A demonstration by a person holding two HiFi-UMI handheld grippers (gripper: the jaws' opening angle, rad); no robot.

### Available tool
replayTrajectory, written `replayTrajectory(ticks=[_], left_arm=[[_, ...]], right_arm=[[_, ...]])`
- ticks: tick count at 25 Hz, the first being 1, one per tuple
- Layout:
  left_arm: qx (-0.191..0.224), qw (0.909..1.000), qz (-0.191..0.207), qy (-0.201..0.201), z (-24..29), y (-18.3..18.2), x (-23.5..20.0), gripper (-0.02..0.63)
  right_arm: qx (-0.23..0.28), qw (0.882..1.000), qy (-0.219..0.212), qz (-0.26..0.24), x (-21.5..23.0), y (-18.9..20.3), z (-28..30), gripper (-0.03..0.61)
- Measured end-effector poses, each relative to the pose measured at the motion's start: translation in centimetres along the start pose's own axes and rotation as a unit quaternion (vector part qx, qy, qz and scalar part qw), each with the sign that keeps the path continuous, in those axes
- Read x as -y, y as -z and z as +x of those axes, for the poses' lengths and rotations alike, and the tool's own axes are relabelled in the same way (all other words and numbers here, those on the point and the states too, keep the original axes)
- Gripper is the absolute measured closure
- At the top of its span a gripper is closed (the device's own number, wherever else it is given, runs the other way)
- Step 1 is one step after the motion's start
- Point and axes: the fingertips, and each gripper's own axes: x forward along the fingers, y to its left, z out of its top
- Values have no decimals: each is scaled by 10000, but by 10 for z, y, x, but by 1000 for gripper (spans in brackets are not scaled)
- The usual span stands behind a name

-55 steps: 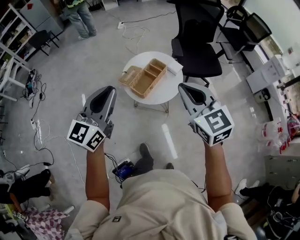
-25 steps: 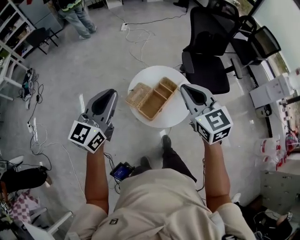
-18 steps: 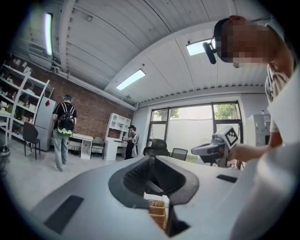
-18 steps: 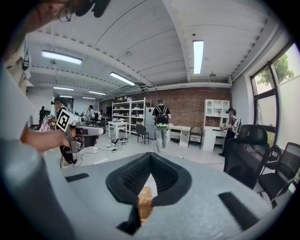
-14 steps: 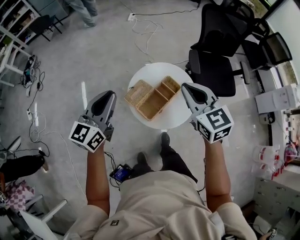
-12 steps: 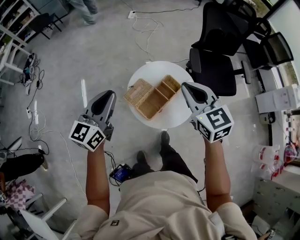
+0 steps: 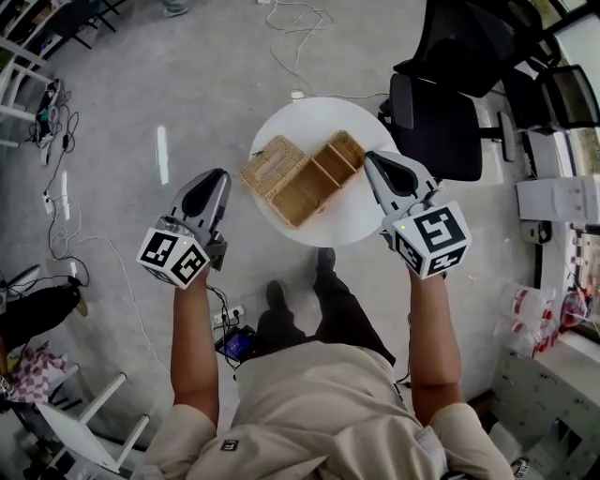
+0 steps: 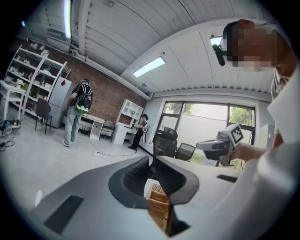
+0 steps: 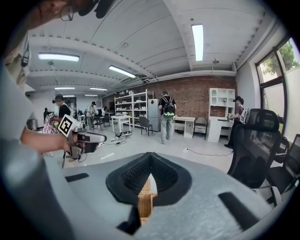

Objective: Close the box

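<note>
An open wicker box [image 7: 317, 178] with inner compartments lies on a small round white table [image 7: 328, 228], its woven lid [image 7: 269, 165] folded out to the left. My left gripper [image 7: 218, 177] hovers left of the table, short of the lid, with its jaws together and nothing in them. My right gripper [image 7: 374, 159] hangs over the table's right side, beside the box's right end, also shut and empty. In the left gripper view the box [image 8: 158, 206] shows below the closed tips [image 8: 151, 161]. The right gripper view shows the box [image 9: 143, 197] the same way.
Black office chairs [image 7: 441, 122] stand just behind and right of the table. Cables [image 7: 291, 28] trail over the grey floor, and a small device [image 7: 240, 343] lies by my feet. People [image 9: 166, 117] stand far off near shelves and desks.
I have stepped up to the table, so the box now lies between the two grippers. Both grippers have come lower. Their jaws look the same.
</note>
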Motion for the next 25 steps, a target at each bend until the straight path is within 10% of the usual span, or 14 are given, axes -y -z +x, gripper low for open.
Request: replayTrajectory(ticks=[25], left_arm=[[-693,9853,-1443,-598,35,181,-91,575]], right_arm=[[-526,9980,-313,135,10,95,84,584]])
